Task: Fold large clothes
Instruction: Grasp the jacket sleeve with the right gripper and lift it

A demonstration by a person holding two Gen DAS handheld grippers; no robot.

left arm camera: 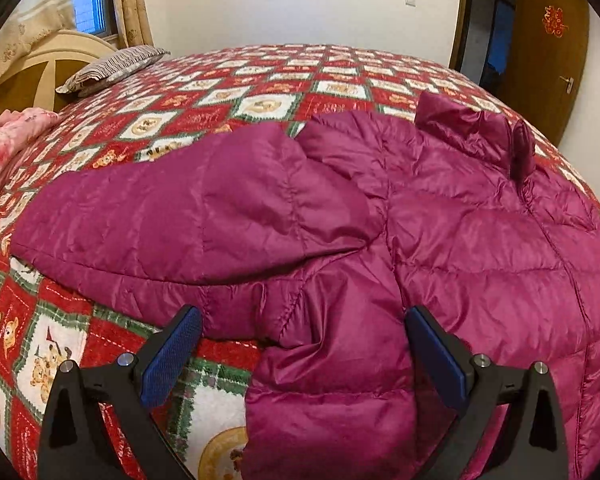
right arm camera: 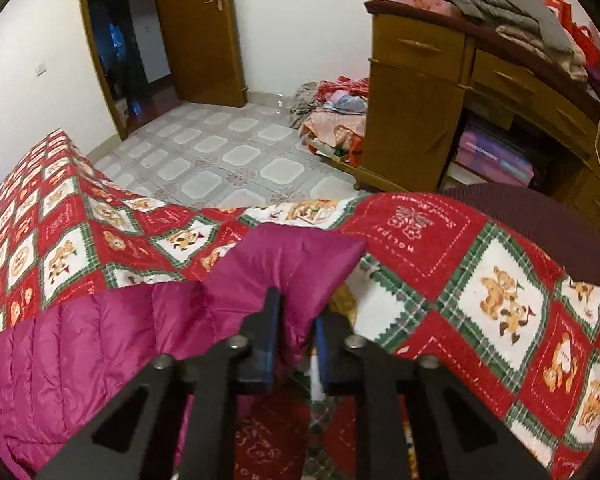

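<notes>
On the bed (left arm camera: 112, 364), the left gripper (left arm camera: 302, 354) stands apart over the magenta jacket (left arm camera: 440, 232); at 12 o'clock, the right gripper (right arm camera: 296, 336) is clamped on its sleeve (right arm camera: 296, 260).

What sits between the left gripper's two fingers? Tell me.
A fold of the magenta jacket, its hem corner, over the bedspread; the left gripper stands open. Left wrist view.

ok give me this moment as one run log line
stage: grasping | left gripper: open, jacket hem between fingers | right gripper: shut on jacket edge | surface: quilt on bed
</notes>
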